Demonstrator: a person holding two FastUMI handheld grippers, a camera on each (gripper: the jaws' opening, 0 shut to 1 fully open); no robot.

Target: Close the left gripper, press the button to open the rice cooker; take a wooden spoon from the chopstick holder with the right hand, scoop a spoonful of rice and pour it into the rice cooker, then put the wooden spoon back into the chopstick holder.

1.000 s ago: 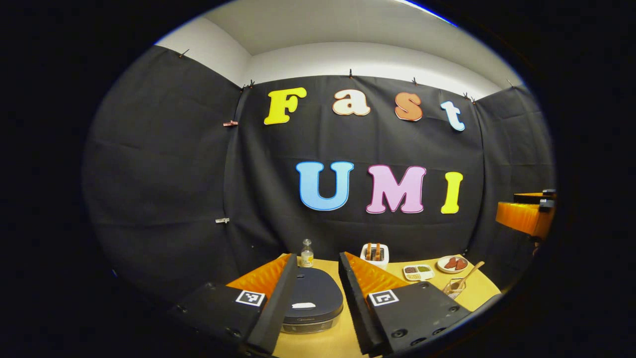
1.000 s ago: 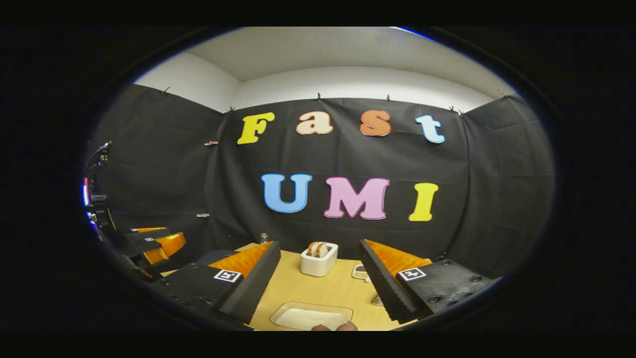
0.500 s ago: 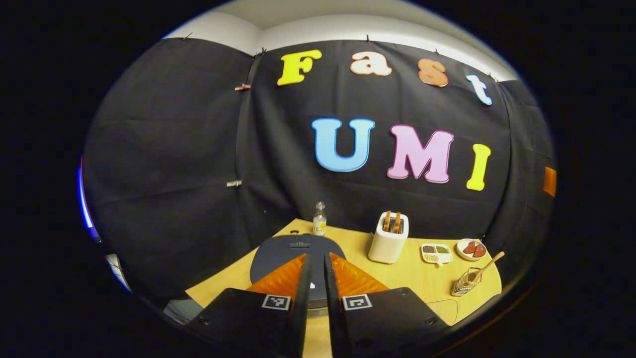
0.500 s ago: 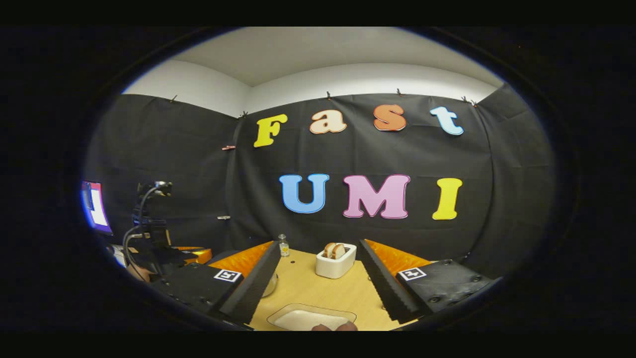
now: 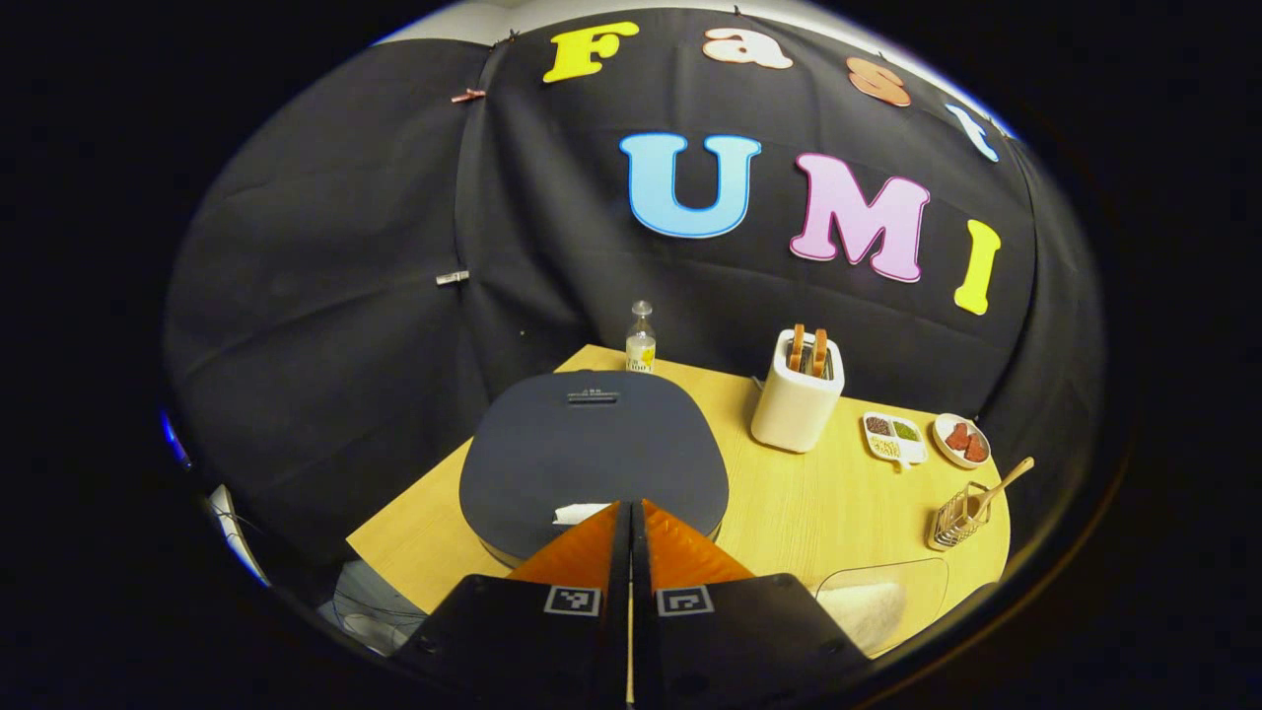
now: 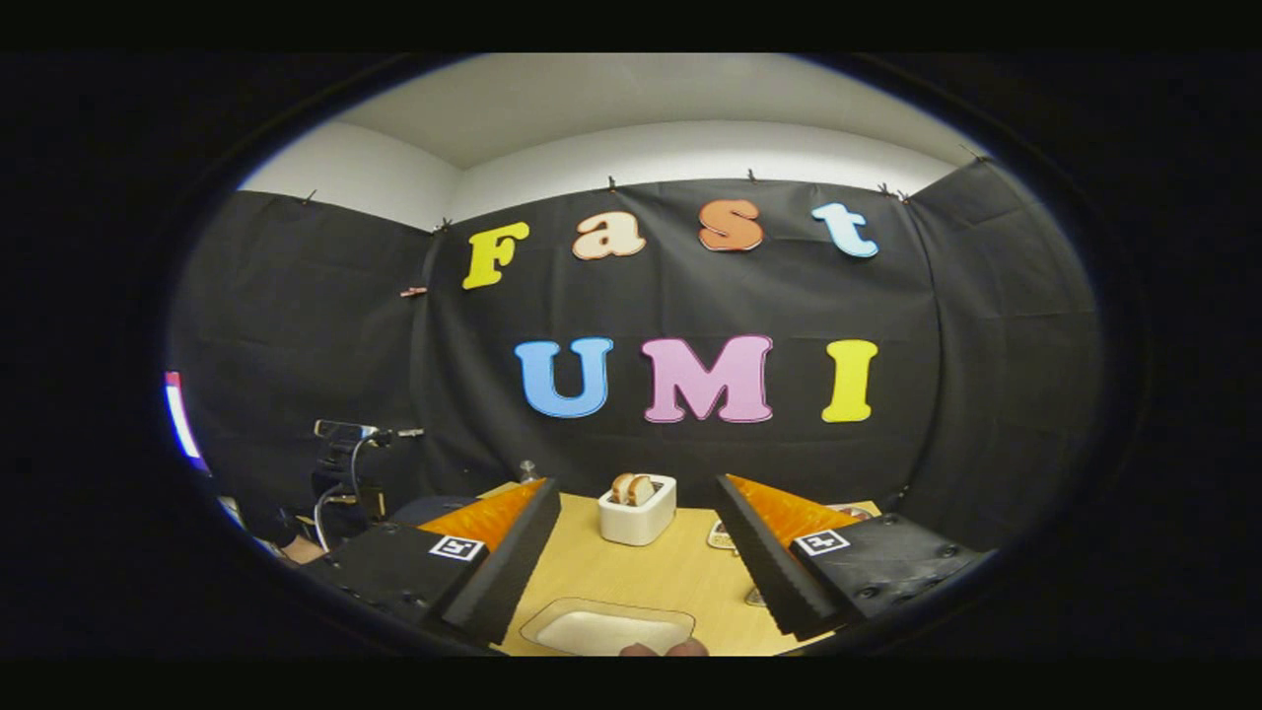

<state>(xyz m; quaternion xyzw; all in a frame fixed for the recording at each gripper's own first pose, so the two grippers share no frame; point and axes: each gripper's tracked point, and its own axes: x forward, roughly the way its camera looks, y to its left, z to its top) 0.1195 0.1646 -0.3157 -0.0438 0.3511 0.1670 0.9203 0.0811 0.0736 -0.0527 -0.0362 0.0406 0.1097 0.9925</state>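
The dark grey rice cooker (image 5: 592,449) stands with its lid down on the wooden table (image 5: 808,493), a white button (image 5: 580,513) at its near edge. My left gripper (image 5: 629,507) is shut with nothing in it, its tips just above the cooker's near edge, right of the button. At the table's right edge a wire chopstick holder (image 5: 954,521) holds the wooden spoon (image 5: 1004,481). A clear tray of rice (image 5: 877,603) lies near the front right corner. In the right gripper view my right gripper (image 6: 636,486) is open and empty above the rice tray (image 6: 606,629).
A white toaster (image 5: 797,399) with bread slices stands behind the cooker's right side. A small bottle (image 5: 641,340) is at the back. A divided dish (image 5: 892,437) and a small plate (image 5: 961,441) lie at the far right. The booth's cloth wall surrounds the table.
The left gripper has gone from open to shut and tipped downward over the rice cooker, which now shows from above. The right gripper stays open and has barely shifted.
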